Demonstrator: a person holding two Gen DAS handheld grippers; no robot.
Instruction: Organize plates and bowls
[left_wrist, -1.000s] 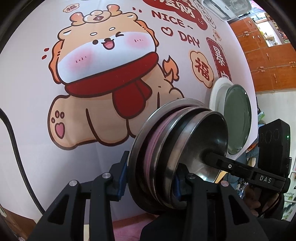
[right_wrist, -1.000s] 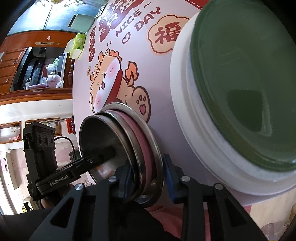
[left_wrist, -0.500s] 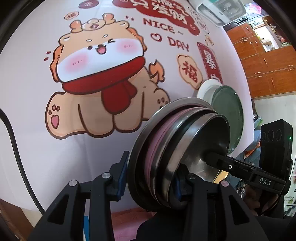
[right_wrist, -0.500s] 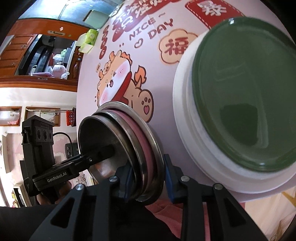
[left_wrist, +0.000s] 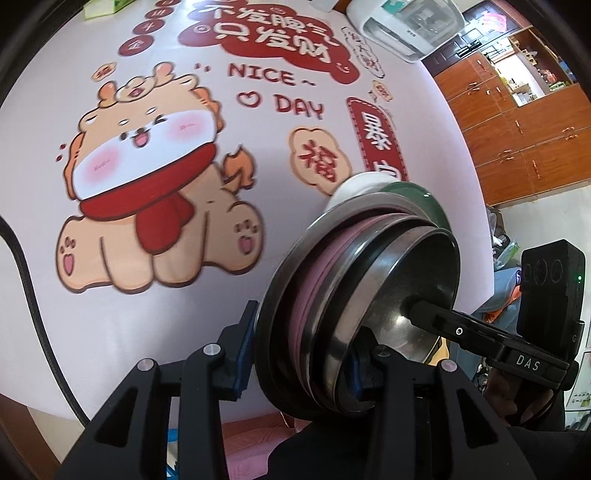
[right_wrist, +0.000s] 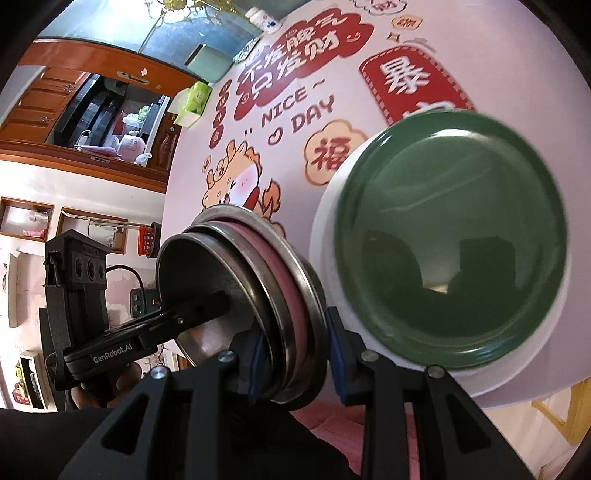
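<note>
- Bowl stack (left_wrist: 354, 306): nested steel bowls with a pink one sandwiched between, held on edge off the table, lower centre-right in the left wrist view, lower centre in the right wrist view (right_wrist: 251, 310).
- Left gripper (left_wrist: 303, 354) jaws are clamped across the stack's rim at frame bottom; right gripper (right_wrist: 295, 354) likewise clamped on the opposite rim. Two-handed carry.
- Green plate (right_wrist: 450, 240) sits on a white plate (right_wrist: 325, 240), right of frame, resting on the printed tablecloth (left_wrist: 147, 258).
- Progress, my read: bowls are gathered into one stack, plates into another. Left: set the bowl stack down, likely on or beside the plates.
- View differences: the right wrist view shows the full green plate face; the left wrist view shows only a sliver of it (left_wrist: 413, 195) behind the stack.
- Left wrist view shows the whole cartoon print; right wrist view shows it mostly hidden.
</note>
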